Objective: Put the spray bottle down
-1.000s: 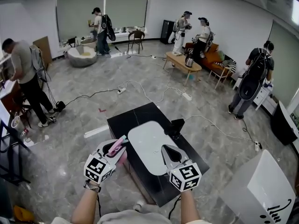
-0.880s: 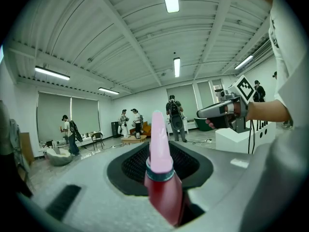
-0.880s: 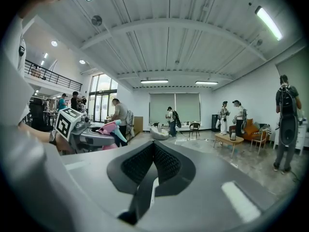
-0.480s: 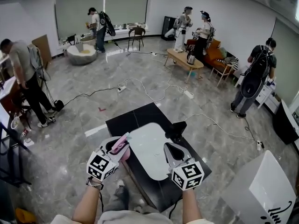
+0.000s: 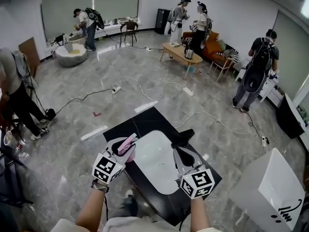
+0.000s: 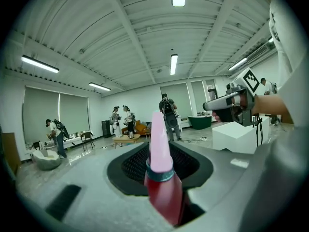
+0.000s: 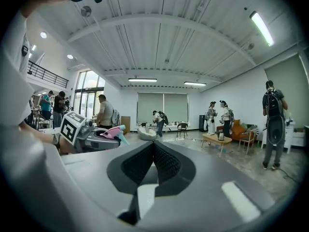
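The pink spray bottle (image 5: 128, 143) is clamped in my left gripper (image 5: 124, 145), above the left edge of a low black table (image 5: 145, 123). In the left gripper view the bottle (image 6: 162, 185) stands between the jaws, its pale pink nozzle pointing forward, and my left gripper (image 6: 159, 153) is shut on its red body. My right gripper (image 5: 182, 140) hovers over the table's right side. In the right gripper view my right gripper (image 7: 154, 146) has its jaws together with nothing in them. A white oval board (image 5: 155, 164) lies on the table between the two grippers.
A white box (image 5: 266, 192) stands at the lower right. Power cables (image 5: 145, 93) and a power strip trail over the grey floor beyond the table. Several people stand around the room, with a wooden coffee table (image 5: 181, 53) and an orange sofa (image 5: 219, 52) at the back.
Both grippers have moved forward over the black table, which now lies closer beneath them. The left gripper still holds the spray bottle and the right stays shut.
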Available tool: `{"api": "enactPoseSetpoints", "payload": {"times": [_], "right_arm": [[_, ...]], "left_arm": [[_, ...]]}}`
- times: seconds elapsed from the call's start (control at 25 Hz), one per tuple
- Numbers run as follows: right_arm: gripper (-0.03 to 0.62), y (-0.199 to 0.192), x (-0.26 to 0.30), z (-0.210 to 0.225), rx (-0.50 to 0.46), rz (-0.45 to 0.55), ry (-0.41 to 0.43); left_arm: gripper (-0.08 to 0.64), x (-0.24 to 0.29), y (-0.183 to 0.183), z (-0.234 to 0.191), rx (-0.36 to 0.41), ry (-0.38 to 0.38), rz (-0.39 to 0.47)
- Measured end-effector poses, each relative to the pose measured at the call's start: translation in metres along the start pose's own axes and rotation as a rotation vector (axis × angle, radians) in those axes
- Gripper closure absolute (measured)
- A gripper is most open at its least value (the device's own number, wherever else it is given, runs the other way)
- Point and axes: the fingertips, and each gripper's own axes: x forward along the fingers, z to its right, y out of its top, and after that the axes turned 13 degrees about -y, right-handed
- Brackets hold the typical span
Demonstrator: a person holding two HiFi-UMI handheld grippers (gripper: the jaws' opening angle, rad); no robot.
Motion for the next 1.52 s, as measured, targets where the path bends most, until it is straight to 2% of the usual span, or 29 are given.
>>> {"api": "enactPoseSetpoints", "payload": {"times": [0.48,0.88,1.52], "right_arm": [[0.584,-0.011,0.066,0.022,0.017,-0.042,-0.13],[0.584,-0.024,0.106,0.037,0.042,-0.077,-0.206],[0.584,-0.047,0.131,0.065,0.081,-0.164,-0.309]], "left_arm": [[0.425,0.068,-0.035,-0.102,-0.003,-0.058,-0.025],[0.425,0.122,-0.074,-0.16,0.005,-0.086,-0.06],[0.425,0.217,-0.128,-0.204,-0.055,-0.154,-0.055]]}}
